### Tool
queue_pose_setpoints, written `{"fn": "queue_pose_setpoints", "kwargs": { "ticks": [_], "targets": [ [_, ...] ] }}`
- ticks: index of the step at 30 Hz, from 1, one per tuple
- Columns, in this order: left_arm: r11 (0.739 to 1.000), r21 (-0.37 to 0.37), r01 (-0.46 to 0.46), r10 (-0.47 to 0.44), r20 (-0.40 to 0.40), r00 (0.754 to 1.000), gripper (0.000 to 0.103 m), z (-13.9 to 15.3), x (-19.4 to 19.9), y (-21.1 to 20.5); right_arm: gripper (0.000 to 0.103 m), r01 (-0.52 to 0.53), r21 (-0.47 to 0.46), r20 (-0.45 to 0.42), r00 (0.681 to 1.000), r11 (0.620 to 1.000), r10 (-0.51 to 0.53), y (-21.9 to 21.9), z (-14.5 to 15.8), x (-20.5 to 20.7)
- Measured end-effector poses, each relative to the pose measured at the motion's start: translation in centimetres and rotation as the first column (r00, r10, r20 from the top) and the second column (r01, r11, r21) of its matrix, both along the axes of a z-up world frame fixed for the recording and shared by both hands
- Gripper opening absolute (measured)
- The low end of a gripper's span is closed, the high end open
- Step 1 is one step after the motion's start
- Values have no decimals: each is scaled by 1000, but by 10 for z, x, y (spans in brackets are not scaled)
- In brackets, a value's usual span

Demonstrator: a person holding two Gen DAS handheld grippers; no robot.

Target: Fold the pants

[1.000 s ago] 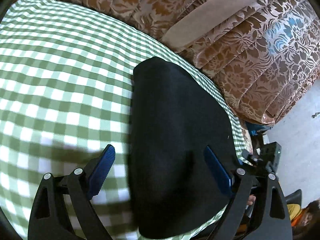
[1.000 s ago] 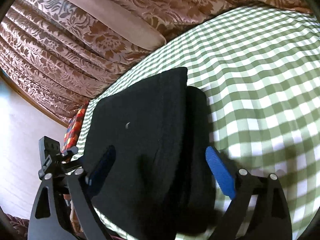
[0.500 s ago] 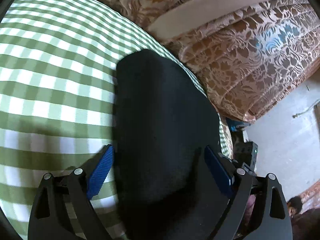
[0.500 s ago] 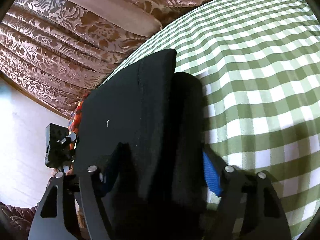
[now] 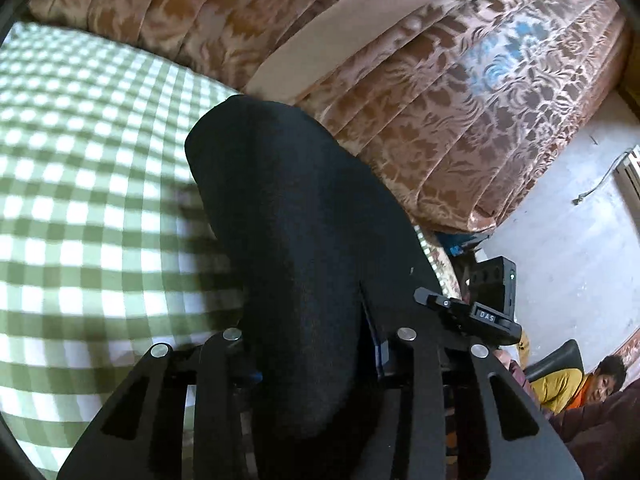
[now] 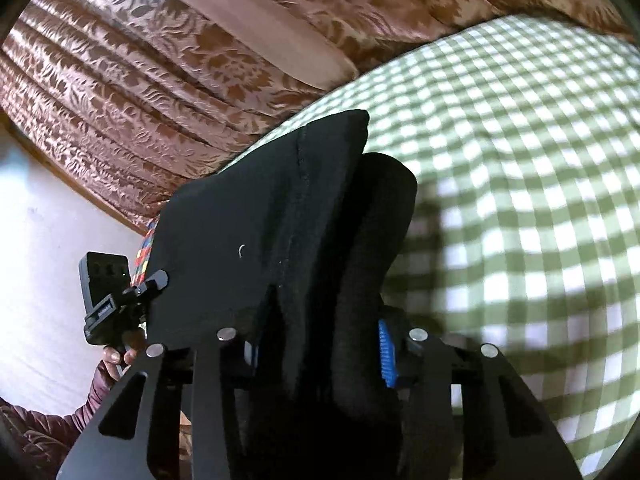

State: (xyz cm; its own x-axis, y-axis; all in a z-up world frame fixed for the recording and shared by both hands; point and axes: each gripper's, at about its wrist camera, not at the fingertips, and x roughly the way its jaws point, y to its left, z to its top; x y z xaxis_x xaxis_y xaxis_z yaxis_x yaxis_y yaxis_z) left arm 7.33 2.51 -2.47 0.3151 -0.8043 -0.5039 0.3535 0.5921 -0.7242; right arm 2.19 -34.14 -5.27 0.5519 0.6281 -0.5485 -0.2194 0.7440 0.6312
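Observation:
The folded black pants (image 5: 296, 220) are held up off the green checked cloth (image 5: 80, 220). My left gripper (image 5: 316, 348) is shut on one thick folded edge, its blue pads mostly hidden in the fabric. In the right wrist view the pants (image 6: 256, 224) show as several stacked layers, and my right gripper (image 6: 320, 352) is shut on the near edge, with a blue pad (image 6: 386, 354) showing at the right. Each gripper appears in the other's view, the right one (image 5: 472, 312) and the left one (image 6: 108, 300).
Brown floral curtains (image 5: 440, 92) hang behind the checked surface (image 6: 520, 200). A person in a yellow top (image 5: 580, 384) sits low at the right. A pale wall (image 6: 48, 240) lies left of the table edge.
Both grippers went from open around the pants' edge to shut on it. The pants have lifted off the cloth and the views have tilted up.

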Motion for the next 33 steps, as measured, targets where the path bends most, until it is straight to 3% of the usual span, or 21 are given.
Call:
{"fn": "queue_pose_setpoints", "kwargs": {
  "ticks": [5,10,14,18,19,20,21,23,25,28,30,31,32,33],
  "targets": [
    [999,19,-40,39,49,998,35,21,28,15,41,-26,-11,36,999,1000,26,18,18,42],
    [994,61,-87,85,48,995,35,26,74,29,41,-46,-39,38,998,998,47,37,23,98],
    [988,105,-110,108,27,994,35,20,111,37,41,-57,-43,16,998,997,57,45,18,138],
    [978,171,-121,125,-16,992,41,-3,140,41,44,-47,-80,-49,998,996,43,49,-9,175],
    [972,203,-121,129,-25,991,42,-12,146,41,49,-41,-97,-72,997,994,34,50,-18,181],
    [962,243,-126,143,-56,988,47,-27,153,41,63,-28,-100,-87,996,995,20,49,-31,187],
    [950,283,-131,158,-76,984,57,-39,156,41,68,-19,-89,-84,996,996,11,47,-38,189],
    [943,292,-159,186,-66,980,64,-50,156,44,69,-11,-69,-70,998,998,7,45,-43,187],
    [940,293,-175,202,-63,977,64,-47,152,45,72,-10,-97,-66,998,995,4,46,-40,184],
    [906,367,-213,232,-6,973,64,-29,143,43,82,16,-206,-36,999,978,-24,50,-23,178],
    [876,403,-265,271,44,962,64,-16,135,44,80,55,-277,30,998,959,-49,51,-4,168],
    [857,420,-298,291,81,953,64,-8,129,46,72,79,-297,75,995,952,-59,51,9,161],
    [840,429,-330,307,125,943,64,0,122,47,58,84,-298,103,993,951,-56,52,17,156],
    [832,425,-357,313,173,934,64,11,112,47,51,83,-298,132,990,951,-45,55,26,151]
  ]
}}
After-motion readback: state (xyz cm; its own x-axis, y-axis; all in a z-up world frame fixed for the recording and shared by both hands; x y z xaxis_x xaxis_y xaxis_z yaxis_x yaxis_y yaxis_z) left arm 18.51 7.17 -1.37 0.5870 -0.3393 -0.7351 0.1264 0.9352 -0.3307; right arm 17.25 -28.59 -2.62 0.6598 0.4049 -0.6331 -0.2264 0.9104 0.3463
